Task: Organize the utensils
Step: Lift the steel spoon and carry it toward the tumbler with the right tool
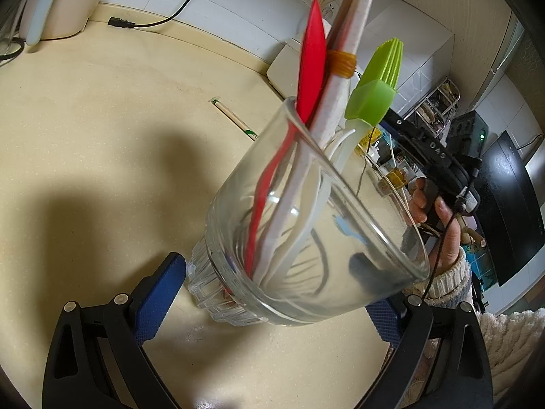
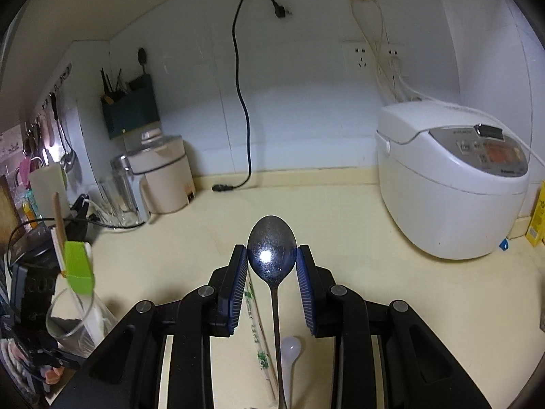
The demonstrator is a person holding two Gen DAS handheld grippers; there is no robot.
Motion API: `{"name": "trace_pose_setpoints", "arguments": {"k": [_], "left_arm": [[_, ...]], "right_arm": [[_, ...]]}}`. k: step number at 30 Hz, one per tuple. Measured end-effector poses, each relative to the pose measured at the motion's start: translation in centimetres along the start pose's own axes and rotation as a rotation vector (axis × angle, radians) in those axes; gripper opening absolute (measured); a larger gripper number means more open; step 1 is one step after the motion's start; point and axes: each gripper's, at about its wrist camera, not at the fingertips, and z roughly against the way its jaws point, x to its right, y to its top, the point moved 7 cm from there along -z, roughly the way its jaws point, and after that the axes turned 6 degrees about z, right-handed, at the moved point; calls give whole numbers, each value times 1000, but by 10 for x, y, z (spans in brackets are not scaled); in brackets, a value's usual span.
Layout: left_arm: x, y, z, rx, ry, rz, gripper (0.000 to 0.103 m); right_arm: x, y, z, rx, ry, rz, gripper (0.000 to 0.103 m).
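Note:
My left gripper [image 1: 272, 293] is shut on a clear glass cup [image 1: 306, 225] and holds it tilted over the counter. The cup holds a red spatula [image 1: 311, 64], a white speckled utensil [image 1: 344, 54], a green silicone brush [image 1: 374, 88] and white utensils. In the right wrist view my right gripper [image 2: 271, 259] has its blue pads on either side of the bowl of a metal spoon [image 2: 271, 248]; its handle runs back between the fingers. Wrapped chopsticks [image 2: 257, 334] and a small white spoon [image 2: 289, 351] lie on the counter below. The cup [image 2: 78, 320] shows at lower left.
A beige counter [image 1: 102, 136] with one wrapped chopstick pair [image 1: 233, 117] and a black power plug [image 1: 121, 22]. A white rice cooker [image 2: 449, 177] stands at right, a beige kettle [image 2: 163, 177] and glass jars at left. A yellow box [image 2: 538, 218] is at far right.

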Motion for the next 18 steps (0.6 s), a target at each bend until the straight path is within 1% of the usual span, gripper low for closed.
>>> {"name": "trace_pose_setpoints", "arguments": {"k": [7, 13, 18], "left_arm": [[0, 0, 0, 0, 0, -1, 99], [0, 0, 0, 0, 0, -1, 99], [0, 0, 0, 0, 0, -1, 99]], "right_arm": [[-10, 6, 11, 44, 26, 2, 30], [-21, 15, 26, 100, 36, 17, 30], [-26, 20, 35, 128, 42, 20, 30]]}}
